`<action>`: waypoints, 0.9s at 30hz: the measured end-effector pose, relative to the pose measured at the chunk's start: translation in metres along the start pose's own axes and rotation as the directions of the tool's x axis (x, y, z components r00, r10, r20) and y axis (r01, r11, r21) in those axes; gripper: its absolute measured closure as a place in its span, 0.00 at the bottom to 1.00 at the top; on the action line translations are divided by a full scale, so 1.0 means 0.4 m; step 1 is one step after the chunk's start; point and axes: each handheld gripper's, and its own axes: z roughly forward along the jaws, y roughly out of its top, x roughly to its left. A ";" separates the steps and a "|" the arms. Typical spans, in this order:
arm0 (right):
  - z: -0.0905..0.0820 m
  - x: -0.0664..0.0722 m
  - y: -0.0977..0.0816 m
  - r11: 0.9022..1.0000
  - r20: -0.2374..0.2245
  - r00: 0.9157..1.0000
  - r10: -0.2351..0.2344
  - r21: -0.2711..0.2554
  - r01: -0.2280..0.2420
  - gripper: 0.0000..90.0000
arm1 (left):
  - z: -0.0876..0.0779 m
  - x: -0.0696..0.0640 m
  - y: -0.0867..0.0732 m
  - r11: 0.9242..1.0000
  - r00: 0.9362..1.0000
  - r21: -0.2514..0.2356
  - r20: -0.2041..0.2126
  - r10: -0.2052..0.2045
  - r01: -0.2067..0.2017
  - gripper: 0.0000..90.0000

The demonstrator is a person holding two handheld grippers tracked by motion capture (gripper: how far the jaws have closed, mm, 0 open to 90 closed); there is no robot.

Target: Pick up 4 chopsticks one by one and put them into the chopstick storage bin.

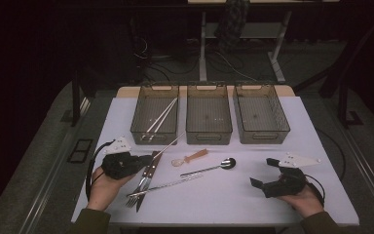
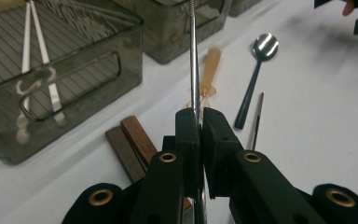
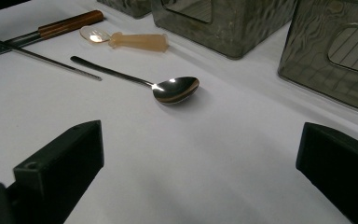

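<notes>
This is a lab or recording studio set up for tabletop handling work, not a home. A table (image 1: 321, 146) draped in white cloth stands in a dark room on grey carpet, ringed by black curtains. Three identical smoked-plastic bins (image 1: 209, 114) sit in a neat row. Behind them, a bare desk frame (image 1: 203, 48) stands over loose cables (image 1: 224, 61) trailing across the floor.
</notes>
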 end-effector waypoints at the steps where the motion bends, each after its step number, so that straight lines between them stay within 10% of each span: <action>1: 0.001 0.000 0.000 1.000 0.000 1.000 0.001 0.001 -0.001 0.00 | 0.000 0.002 0.003 1.000 1.000 -0.002 -0.003 -0.002 0.002 0.94; 27: 0.003 -0.007 -0.001 1.000 -0.004 1.000 0.017 -0.003 -0.017 0.00 | 0.047 0.091 0.097 0.994 0.992 -0.046 -0.062 -0.105 0.102 0.94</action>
